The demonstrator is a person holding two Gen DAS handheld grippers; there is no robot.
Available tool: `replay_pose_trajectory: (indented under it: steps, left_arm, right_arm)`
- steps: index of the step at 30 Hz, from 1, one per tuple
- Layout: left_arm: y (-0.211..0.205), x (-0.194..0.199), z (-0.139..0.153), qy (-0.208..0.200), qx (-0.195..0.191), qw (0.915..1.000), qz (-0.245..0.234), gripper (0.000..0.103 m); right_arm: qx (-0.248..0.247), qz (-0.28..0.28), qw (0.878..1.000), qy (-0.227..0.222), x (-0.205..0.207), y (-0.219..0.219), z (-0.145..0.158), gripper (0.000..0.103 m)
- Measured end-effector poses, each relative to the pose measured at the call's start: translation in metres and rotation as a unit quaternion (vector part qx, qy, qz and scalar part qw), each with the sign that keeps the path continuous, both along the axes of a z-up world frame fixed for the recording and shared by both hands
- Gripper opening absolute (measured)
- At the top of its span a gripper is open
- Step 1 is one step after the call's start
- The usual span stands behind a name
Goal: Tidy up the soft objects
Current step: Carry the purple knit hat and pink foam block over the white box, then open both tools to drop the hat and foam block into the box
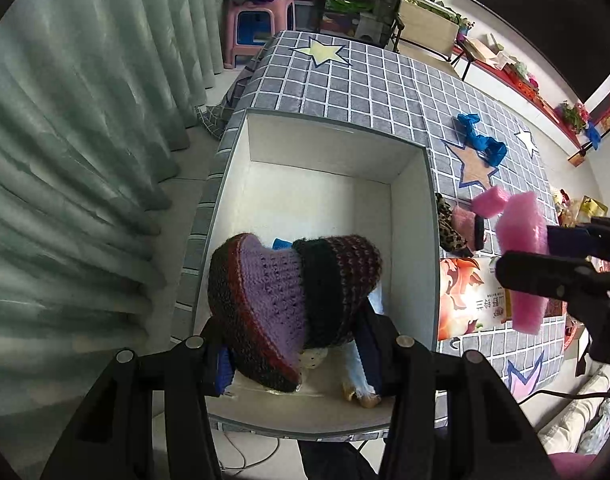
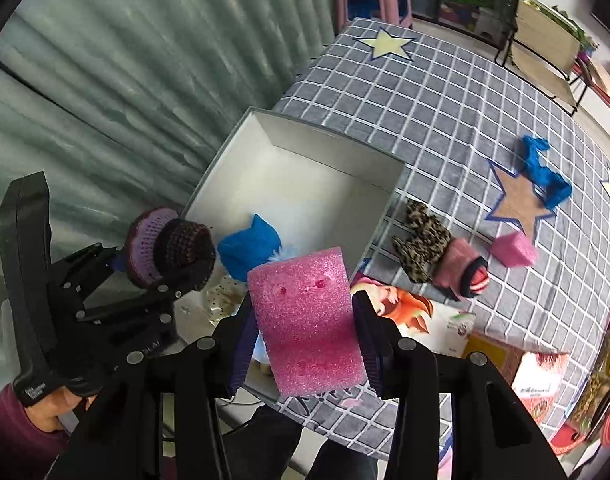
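Note:
My left gripper (image 1: 293, 344) is shut on a purple and dark knitted slipper (image 1: 289, 304) and holds it over the near end of the white box (image 1: 329, 136). The left gripper (image 2: 161, 268) and slipper (image 2: 169, 246) also show in the right wrist view. My right gripper (image 2: 305, 320) is shut on a pink foam block (image 2: 307, 320), held above the box's near right corner (image 2: 385, 216). In the left wrist view the right gripper (image 1: 545, 256) holds the block (image 1: 523, 240) at far right. A blue soft item (image 2: 251, 246) lies inside the box.
On the grey checked tablecloth (image 2: 425, 92) lie a blue cloth (image 2: 545, 172), a small pink foam cube (image 2: 513, 250), a leopard-print item (image 2: 421, 240) and a pink sock (image 2: 461, 270). A printed carton (image 2: 417, 320) lies right of the box. Curtains (image 1: 85, 140) hang left.

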State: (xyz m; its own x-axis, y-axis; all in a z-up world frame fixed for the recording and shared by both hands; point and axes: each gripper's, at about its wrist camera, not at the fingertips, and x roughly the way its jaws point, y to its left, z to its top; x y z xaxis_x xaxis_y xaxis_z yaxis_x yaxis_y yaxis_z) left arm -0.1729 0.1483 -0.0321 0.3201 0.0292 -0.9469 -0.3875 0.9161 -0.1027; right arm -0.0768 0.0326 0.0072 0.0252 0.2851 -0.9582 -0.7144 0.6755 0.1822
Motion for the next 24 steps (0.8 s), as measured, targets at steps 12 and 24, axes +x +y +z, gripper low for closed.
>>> replay_pose_trajectory:
  steps: [12,24]
  left_arm:
    - [0.007,0.002,-0.002,0.001,0.000,0.9999,0.011,0.054]
    - [0.013,0.008,-0.006,0.005,0.000,0.9998,0.018,0.054]
  right_arm:
    - [-0.004,0.012,1.000,0.013,0.006,0.023,-0.007,0.047]
    - [-0.009,0.019,1.000,0.022,0.012,0.034,-0.014,0.047]
